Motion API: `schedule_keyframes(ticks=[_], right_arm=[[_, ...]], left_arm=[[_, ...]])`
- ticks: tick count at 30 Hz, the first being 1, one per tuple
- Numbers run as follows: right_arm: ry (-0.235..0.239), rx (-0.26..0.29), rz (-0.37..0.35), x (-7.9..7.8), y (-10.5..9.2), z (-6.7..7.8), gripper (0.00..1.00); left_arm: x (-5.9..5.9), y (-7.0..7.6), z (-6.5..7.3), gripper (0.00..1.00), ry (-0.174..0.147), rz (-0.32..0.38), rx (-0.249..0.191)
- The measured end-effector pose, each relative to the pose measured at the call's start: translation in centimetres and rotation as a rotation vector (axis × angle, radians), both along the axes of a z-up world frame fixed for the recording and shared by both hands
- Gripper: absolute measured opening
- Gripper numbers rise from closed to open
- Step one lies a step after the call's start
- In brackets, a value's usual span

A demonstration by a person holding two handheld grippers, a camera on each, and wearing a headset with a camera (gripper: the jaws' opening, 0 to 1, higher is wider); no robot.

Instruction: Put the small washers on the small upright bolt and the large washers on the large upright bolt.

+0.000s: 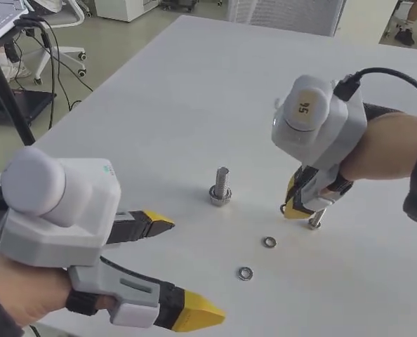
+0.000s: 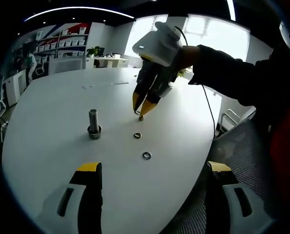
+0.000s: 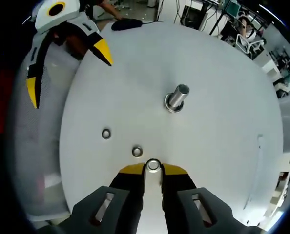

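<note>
Because the white tabletop (image 1: pixel 194 91) is smooth and bare, anything dropped on it would probably roll or skid a long way. The left claw (image 1: pixel 184 267) hangs released at the near left, jaws wide apart and holding nothing. It is well apart from the work and could not catch a slip.

The right claw (image 2: pixel 139 111) points down at the right, pinched almost closed on what looks like a small washer (image 3: pixel 153 165) held at the very tips. So shallow a hold could let the ring tilt, snag on the thread or spring out.

The large bolt (image 1: pixel 222 184) stands upright mid-tabletop, away from the action. The small bolt (image 1: pixel 316 222) stands just beside the right claw's tips. It is thin and seems to stand free, so a sideways nudge from a jaw might topple it. I cannot tell whether the washer's hole is lined up over it.

Two loose washers (image 1: pixel 269 242) (image 1: pixel 245 273) lie to the near left of the small bolt, where a falling bolt could scatter them.
</note>
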State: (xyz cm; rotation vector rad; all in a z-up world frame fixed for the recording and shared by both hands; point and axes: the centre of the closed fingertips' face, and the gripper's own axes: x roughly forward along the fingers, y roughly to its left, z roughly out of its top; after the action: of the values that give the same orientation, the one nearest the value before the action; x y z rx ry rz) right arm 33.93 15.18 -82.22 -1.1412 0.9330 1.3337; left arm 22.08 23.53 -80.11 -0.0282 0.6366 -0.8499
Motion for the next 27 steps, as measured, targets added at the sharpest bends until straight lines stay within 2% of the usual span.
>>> schedule_keyframes(ticks=[9,19,27], right_arm=[[-0.028,0.009,-0.023,0.1,-1.5,1.9,0.13],[-0.053,0.013,-0.051,0.9,-2.9,3.2,0.13],[-0.058,-0.006,-0.070,1.5,-4.2,3.4,0.13]], left_arm=[[-0.1,-0.1,0.1,0.87,-0.001,-0.005,-0.001],[-0.1,-0.1,0.1,0.87,0.000,-0.007,0.003],[-0.1,-0.1,0.0,0.87,0.002,-0.009,0.004]])
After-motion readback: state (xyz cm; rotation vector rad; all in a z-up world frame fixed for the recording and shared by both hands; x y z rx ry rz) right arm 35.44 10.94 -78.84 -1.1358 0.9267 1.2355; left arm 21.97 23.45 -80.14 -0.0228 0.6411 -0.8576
